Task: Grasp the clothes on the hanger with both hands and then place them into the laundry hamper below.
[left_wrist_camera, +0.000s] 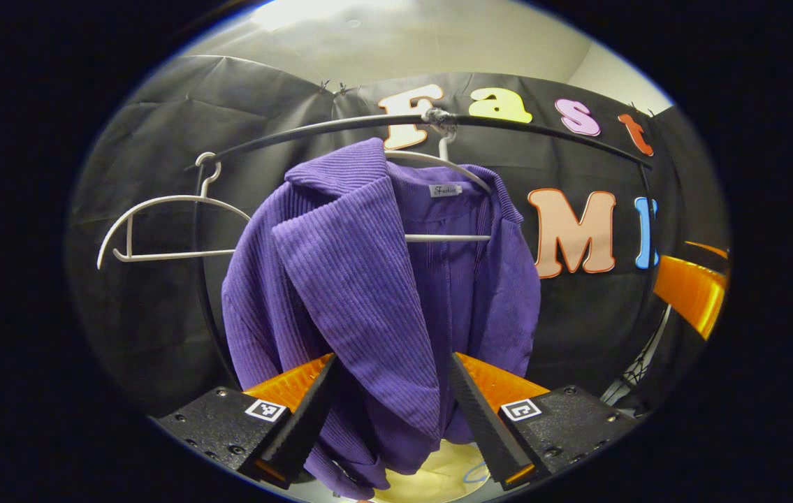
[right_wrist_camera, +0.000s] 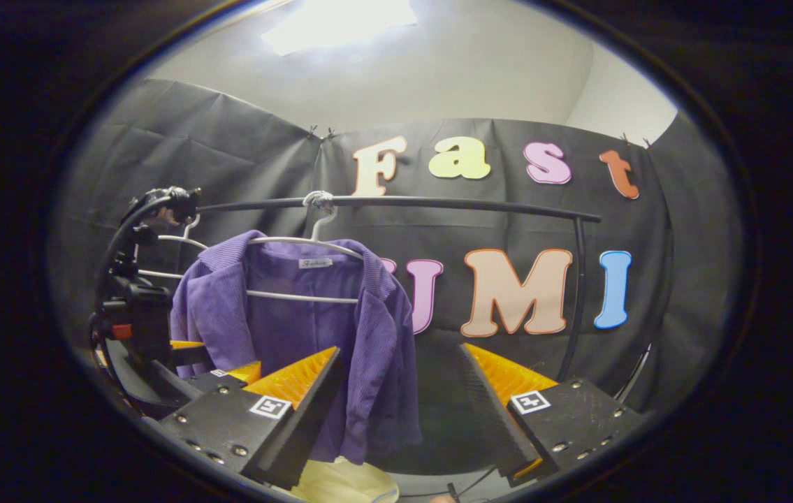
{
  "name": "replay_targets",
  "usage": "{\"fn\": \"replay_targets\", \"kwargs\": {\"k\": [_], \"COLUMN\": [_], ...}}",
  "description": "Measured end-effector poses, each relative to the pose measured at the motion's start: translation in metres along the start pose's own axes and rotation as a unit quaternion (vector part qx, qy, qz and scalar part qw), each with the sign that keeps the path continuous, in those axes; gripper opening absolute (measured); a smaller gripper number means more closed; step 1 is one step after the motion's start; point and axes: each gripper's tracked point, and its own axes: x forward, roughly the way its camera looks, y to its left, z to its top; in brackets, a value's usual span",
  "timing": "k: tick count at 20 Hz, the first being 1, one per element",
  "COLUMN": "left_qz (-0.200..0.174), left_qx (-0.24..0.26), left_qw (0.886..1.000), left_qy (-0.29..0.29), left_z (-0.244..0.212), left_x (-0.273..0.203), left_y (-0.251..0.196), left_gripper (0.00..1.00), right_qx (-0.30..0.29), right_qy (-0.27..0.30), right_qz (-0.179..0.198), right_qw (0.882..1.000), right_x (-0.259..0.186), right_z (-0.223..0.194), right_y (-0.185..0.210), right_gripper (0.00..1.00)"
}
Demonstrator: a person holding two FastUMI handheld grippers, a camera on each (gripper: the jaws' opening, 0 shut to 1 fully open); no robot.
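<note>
Purple jacket (left_wrist_camera: 368, 293) hangs on a white hanger (left_wrist_camera: 448, 237) from the black rail (left_wrist_camera: 340, 126); collar and label face outward. Second, bare hanger (left_wrist_camera: 158, 230) on the same rail, beside it. Left gripper (left_wrist_camera: 390, 391): fingers spread wide, the jacket's front panel hanging between them, neither finger seen pressing on it. Right gripper (right_wrist_camera: 399, 391): fingers wide, holding nothing; jacket (right_wrist_camera: 284, 328) lies ahead, toward its left finger. Pale hamper (right_wrist_camera: 347, 483) shows below the jacket hem.

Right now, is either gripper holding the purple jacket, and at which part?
Nothing is held. The left gripper is open around the purple jacket, at its front panel; the right gripper is open beside it.
</note>
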Motion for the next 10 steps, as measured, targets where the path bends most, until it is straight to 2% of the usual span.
{"fn": "replay_targets", "kwargs": {"k": [1,2,3,4,6,9,10], "left_qz": [0.002,0.004,0.008,0.006,0.000,-0.005,-0.004], "left_qx": [0.002,0.005,0.007,0.008,0.005,-0.001,-0.003], "left_qw": [1.000,1.000,1.000,1.000,1.000,1.000,1.000], "left_qy": [0.000,0.002,0.002,0.003,0.007,0.012,0.013], "left_z": [0.000,-0.002,-0.003,-0.002,-0.003,-0.006,-0.006], "left_x": [0.003,0.007,0.010,0.013,0.016,0.018,0.018], "left_y": [0.000,-0.001,0.001,0.001,-0.002,0.000,0.001], "left_gripper": [0.92,0.94,0.87,0.80,0.67,0.37,0.26], "right_qx": [-0.001,-0.001,0.001,0.001,0.003,0.004,0.004], "right_qy": [-0.001,-0.001,-0.001,0.000,0.003,0.004,0.005], "right_qz": [-0.001,-0.002,-0.001,0.000,0.005,0.019,0.025], "right_qw": [1.000,1.000,1.000,1.000,1.000,1.000,1.000], "right_x": [0.002,0.004,0.006,0.009,0.014,0.021,0.025], "right_z": [-0.001,-0.001,-0.003,-0.004,-0.008,-0.011,-0.013], "right_y": [-0.001,-0.003,-0.003,-0.003,-0.001,0.008,0.011], "right_gripper": [0.98,0.98,0.94,0.98,0.98,0.98,0.94]}}
